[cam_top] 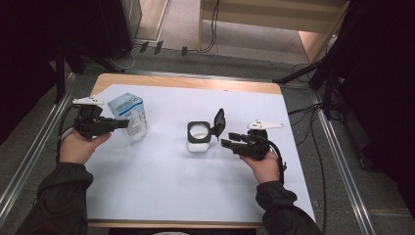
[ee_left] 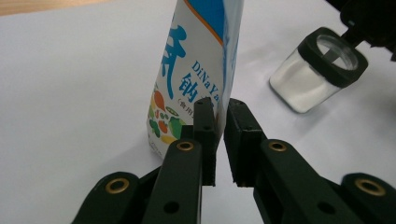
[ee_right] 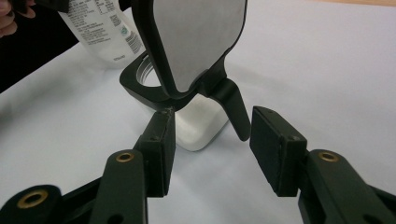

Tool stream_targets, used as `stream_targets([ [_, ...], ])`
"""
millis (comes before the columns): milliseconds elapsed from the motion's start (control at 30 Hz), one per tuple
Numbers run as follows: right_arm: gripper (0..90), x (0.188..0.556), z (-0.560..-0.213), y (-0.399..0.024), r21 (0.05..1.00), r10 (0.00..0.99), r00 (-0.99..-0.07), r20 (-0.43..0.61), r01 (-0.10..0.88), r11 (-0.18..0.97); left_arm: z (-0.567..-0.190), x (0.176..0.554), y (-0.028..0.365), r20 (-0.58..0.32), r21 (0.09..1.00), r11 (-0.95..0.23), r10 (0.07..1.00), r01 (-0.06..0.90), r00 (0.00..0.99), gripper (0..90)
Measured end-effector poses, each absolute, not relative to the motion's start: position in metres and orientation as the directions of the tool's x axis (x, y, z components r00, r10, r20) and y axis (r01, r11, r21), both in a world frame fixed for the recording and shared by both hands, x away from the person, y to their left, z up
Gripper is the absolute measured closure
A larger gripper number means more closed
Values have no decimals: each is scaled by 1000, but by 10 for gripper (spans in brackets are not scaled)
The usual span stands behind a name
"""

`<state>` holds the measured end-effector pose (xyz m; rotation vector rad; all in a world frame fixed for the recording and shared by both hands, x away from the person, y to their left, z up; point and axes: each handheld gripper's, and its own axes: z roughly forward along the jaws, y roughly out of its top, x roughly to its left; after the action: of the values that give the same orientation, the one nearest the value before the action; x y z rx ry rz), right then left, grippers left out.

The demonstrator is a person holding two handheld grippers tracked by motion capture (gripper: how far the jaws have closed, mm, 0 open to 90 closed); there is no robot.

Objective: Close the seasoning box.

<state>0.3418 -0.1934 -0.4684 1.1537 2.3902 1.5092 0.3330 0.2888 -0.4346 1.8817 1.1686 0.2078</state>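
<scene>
- Where the high view looks down on the desk point(cam_top: 161, 196), the left hand point(cam_top: 78, 146) lies at the left edge of the white sheet, palm toward the centre, with its forearm entering from the bottom left corner.
- The left gripper point(cam_top: 122, 124) points level toward the right, at the pouch point(cam_top: 129, 116).
- In the left gripper view, the jaws stand almost together, a narrow gap between the pads; the pouch point(ee_left: 196, 70) stands upright just beyond the tips, and no contact can be confirmed.
- The right hand point(cam_top: 265, 166) lies right of centre, forearm entering from the bottom right.
- The right gripper point(cam_top: 229, 139) points left toward the jar point(cam_top: 198, 137), which stands at mid-desk with its hinged lid point(cam_top: 219, 121) raised.
- In the right gripper view, the jaws stand apart; the lid's tab point(ee_right: 233, 109) hangs between the pads, touching neither.
- The jar point(ee_right: 196, 126) holds white contents and stands just beyond the left pad.
- Pouch and jar stand well apart.
</scene>
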Motion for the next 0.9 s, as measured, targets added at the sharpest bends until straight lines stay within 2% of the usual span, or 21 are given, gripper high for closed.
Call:
stream_targets([
  [200, 533, 344, -470, -194, 802, 639, -705, 308, 553, 224, -434, 333, 285, -272, 750, -180, 793, 637, 545, 789],
  [433, 553, 345, -470, -194, 803, 647, -699, 305, 554, 220, -434, 334, 285, -281, 753, -171, 789, 635, 546, 622],
  [567, 600, 348, -467, -197, 805, 658, -678, 327, 564, 182, -436, 333, 286, -265, 750, -187, 794, 635, 547, 529],
  [900, 796, 358, -462, -195, 804, 677, -640, 364, 583, 120, -441, 328, 285, -257, 742, -213, 786, 636, 563, 450],
])
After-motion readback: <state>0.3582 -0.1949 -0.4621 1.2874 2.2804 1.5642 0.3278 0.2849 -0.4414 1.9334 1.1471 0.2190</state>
